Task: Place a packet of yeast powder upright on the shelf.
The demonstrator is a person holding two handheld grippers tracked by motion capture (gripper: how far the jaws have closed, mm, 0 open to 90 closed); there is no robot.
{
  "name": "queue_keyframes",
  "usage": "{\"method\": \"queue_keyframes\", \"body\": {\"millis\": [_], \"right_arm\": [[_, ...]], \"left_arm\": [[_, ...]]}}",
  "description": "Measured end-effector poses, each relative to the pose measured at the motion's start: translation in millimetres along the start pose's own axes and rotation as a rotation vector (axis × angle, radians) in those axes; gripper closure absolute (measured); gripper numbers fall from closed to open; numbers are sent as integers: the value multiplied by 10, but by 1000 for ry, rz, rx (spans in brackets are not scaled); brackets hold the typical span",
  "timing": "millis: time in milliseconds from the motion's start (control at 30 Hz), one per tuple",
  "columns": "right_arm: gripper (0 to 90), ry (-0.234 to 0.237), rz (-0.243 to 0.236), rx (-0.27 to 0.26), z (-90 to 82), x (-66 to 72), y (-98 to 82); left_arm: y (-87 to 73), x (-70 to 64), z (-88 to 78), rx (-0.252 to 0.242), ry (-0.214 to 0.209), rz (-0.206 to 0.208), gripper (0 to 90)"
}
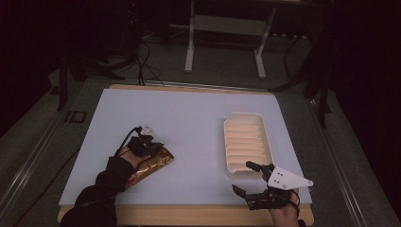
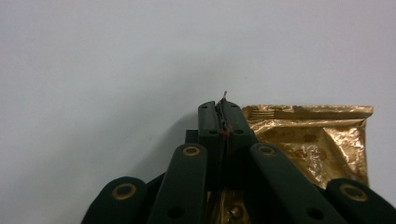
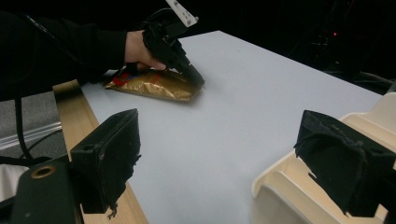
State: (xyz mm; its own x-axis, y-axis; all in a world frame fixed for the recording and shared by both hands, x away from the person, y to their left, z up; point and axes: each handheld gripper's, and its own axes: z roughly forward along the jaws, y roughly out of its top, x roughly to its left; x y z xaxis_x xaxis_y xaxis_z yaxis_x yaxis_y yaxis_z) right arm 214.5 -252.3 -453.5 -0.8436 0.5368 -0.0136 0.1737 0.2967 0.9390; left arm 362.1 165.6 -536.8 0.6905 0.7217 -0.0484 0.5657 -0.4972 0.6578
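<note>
A gold foil snack packet [image 1: 158, 163] lies flat at the table's front left. My left gripper [image 1: 155, 149] points down at the packet's far corner. In the left gripper view its jaws [image 2: 223, 109] are pressed together with a thin edge of the packet [image 2: 317, 135] pinched between them. The right gripper view also has the left gripper [image 3: 196, 80] bearing on the packet [image 3: 154, 86]. My right gripper [image 1: 242, 176] is open at the front right with nothing between its fingers. One of its fingertips [image 3: 345, 163] hangs over the near end of the cream ribbed tray [image 1: 225, 137].
The tray [image 3: 275, 186] holds nothing, and it lies lengthwise at the right of the pale mat [image 1: 189, 123]. A wooden table edge [image 1: 189, 215] runs along the front. Cables and a metal stand's legs [image 1: 189, 56] are on the floor behind the table.
</note>
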Motion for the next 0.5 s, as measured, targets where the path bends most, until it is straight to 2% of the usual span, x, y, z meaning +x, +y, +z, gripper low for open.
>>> {"method": "queue_keyframes", "body": {"millis": [267, 367, 500], "right_arm": [[139, 0, 3, -12, -13, -2, 8], [139, 1, 2, -11, -10, -8, 5], [139, 1, 7, -10, -11, -13, 2]], "left_arm": [[82, -67, -166, -17, 9, 28, 900], [100, -65, -244, -39, -9, 8, 900], [117, -73, -326, -67, -8, 1, 900]]}}
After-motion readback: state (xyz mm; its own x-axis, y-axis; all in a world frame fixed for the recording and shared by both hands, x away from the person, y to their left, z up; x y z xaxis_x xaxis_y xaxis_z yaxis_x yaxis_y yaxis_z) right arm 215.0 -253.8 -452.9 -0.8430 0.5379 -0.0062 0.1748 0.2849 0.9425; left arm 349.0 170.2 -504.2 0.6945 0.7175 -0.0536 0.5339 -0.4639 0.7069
